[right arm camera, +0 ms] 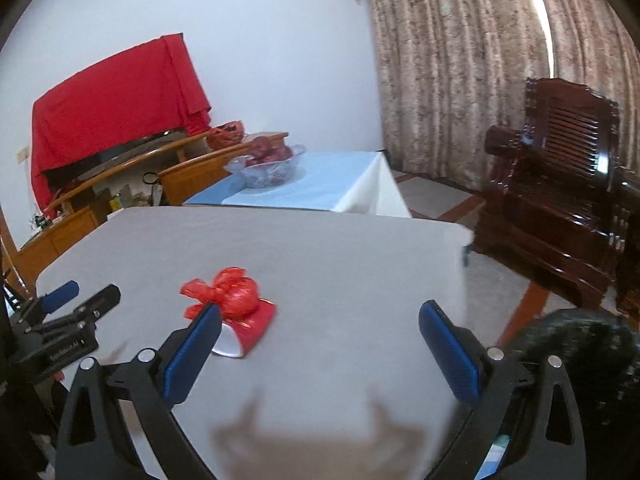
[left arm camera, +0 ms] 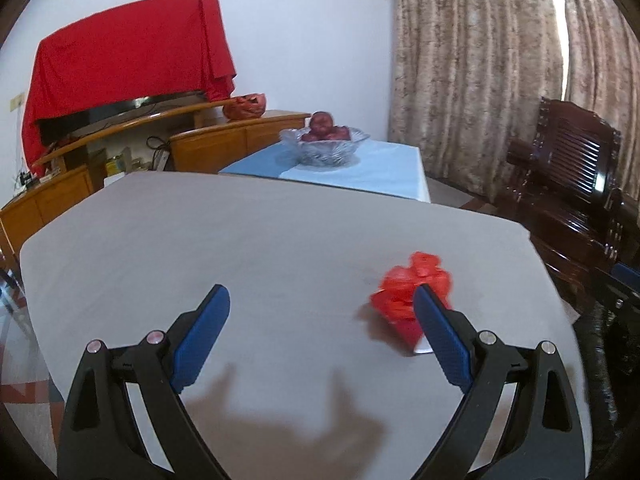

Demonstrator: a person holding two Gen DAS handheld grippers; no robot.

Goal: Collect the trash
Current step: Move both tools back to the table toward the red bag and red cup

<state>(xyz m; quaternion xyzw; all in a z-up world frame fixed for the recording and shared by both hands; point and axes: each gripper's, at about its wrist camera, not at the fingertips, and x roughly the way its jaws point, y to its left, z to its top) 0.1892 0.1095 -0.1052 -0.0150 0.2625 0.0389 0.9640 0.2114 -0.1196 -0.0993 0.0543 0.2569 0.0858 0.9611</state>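
Note:
A crumpled red plastic bag lies on the grey table, resting against a tipped red cup with a white inside. In the right wrist view the red bag and the red cup sit left of centre. My left gripper is open above the table; its right finger partly covers the bag and cup. My right gripper is open too, its left fingertip just in front of the bag. Nothing sits between either pair of fingers. The left gripper shows at the left edge of the right wrist view.
Behind the grey table stands a light-blue-covered table with a glass bowl of dark red fruit. A wooden cabinet with a red cloth is at the back left. A dark wooden armchair and curtains stand on the right.

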